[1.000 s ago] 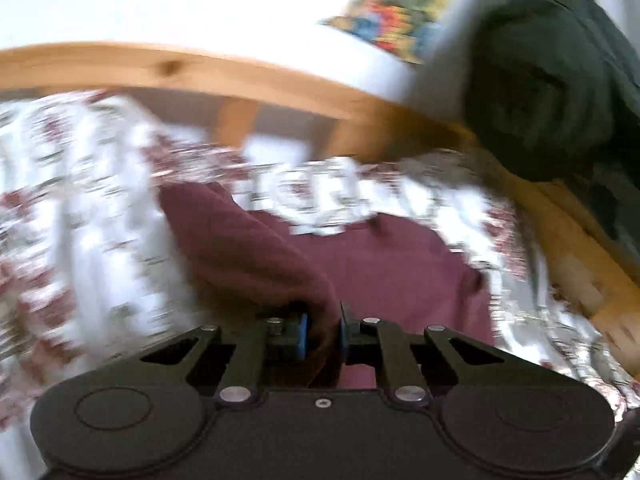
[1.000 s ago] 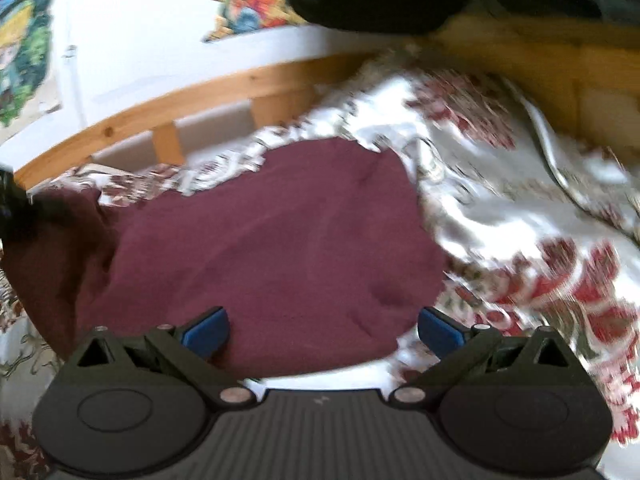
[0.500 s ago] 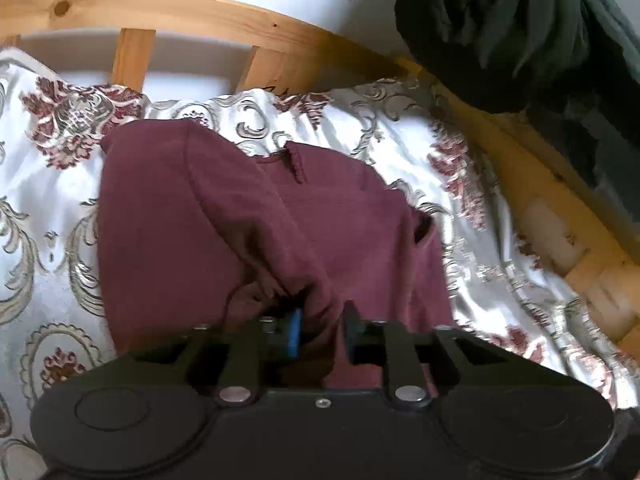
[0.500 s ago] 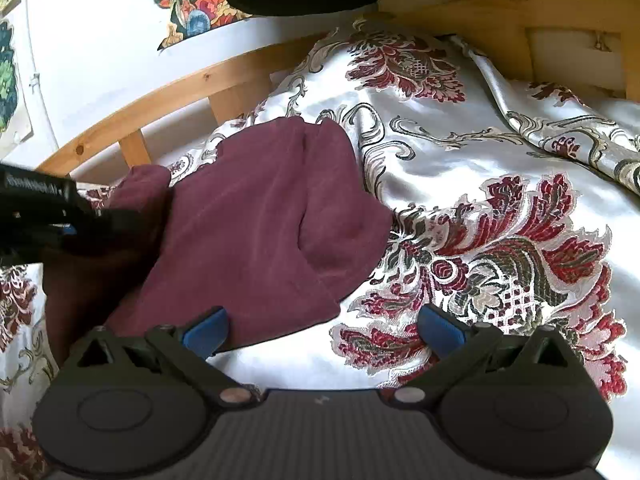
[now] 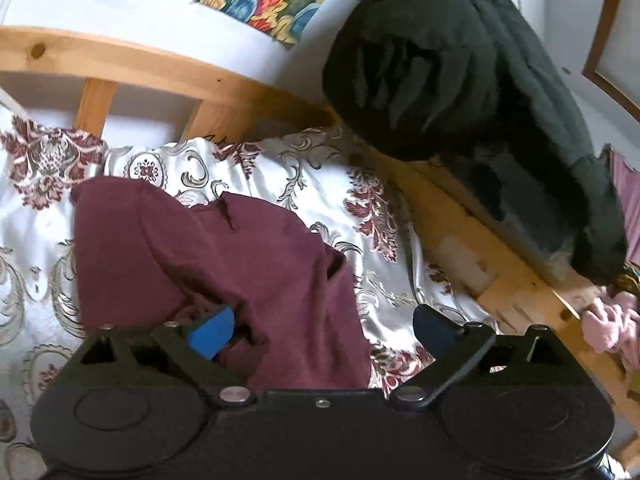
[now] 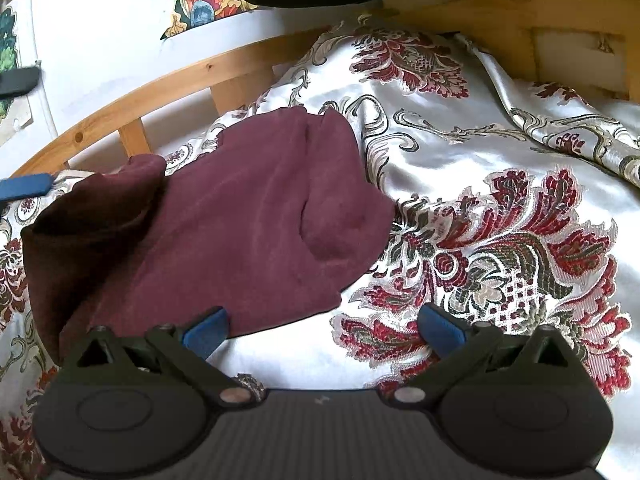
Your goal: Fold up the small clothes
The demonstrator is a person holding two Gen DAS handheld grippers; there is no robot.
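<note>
A small maroon garment (image 5: 224,264) lies partly folded on the patterned satin bedspread (image 5: 352,184), one side lapped over the rest. My left gripper (image 5: 320,332) is open right above its near edge; the cloth lies between the spread blue pads, and the left pad (image 5: 212,330) touches a fold. In the right wrist view the garment (image 6: 240,224) lies ahead and left, with a raised fold at its left end. My right gripper (image 6: 324,330) is open and empty over the bedspread (image 6: 500,208), at the garment's near edge. A blue pad of the left gripper (image 6: 24,186) shows at the far left.
A wooden bed rail (image 5: 160,68) runs behind the bedspread against a white wall. A dark green-black bundle of cloth (image 5: 460,80) hangs over the rail at the right. Pink clothes (image 5: 612,320) lie beyond the rail at the far right.
My left gripper was shut on the garment's fold and has opened, letting it drop onto the garment. My right gripper stayed open and drew back slightly.
</note>
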